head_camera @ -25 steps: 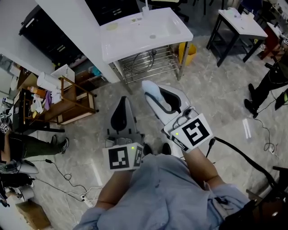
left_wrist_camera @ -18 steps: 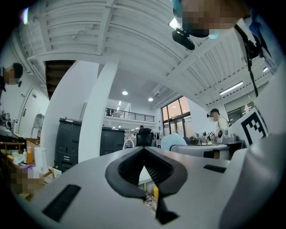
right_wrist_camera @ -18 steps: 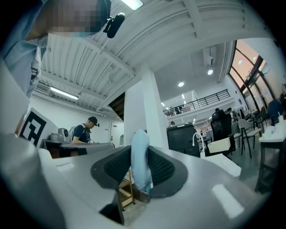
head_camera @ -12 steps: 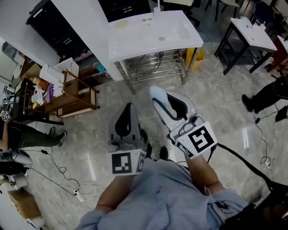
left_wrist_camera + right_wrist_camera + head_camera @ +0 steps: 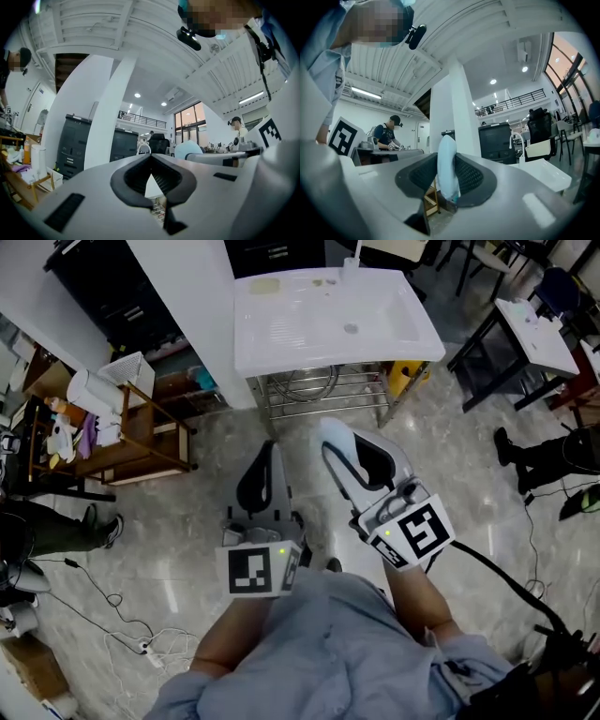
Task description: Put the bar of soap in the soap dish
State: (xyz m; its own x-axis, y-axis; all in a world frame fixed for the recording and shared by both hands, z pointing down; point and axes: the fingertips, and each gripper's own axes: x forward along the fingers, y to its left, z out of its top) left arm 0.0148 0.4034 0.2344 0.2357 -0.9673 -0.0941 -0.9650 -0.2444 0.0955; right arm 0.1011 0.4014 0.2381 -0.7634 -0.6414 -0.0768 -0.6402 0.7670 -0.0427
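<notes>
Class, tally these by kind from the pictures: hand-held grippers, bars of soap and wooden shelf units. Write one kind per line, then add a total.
grippers: 2, the left gripper and the right gripper
bar of soap: 1, clamped between the right gripper's jaws
wooden shelf unit: 1
total: 4

There's a shiny grey marbled stone floor (image 5: 178,521), a white rectangular washbasin (image 5: 281,324) on a chrome wire rack (image 5: 323,390), and a brown wooden shelf unit (image 5: 150,442) off left.
</notes>
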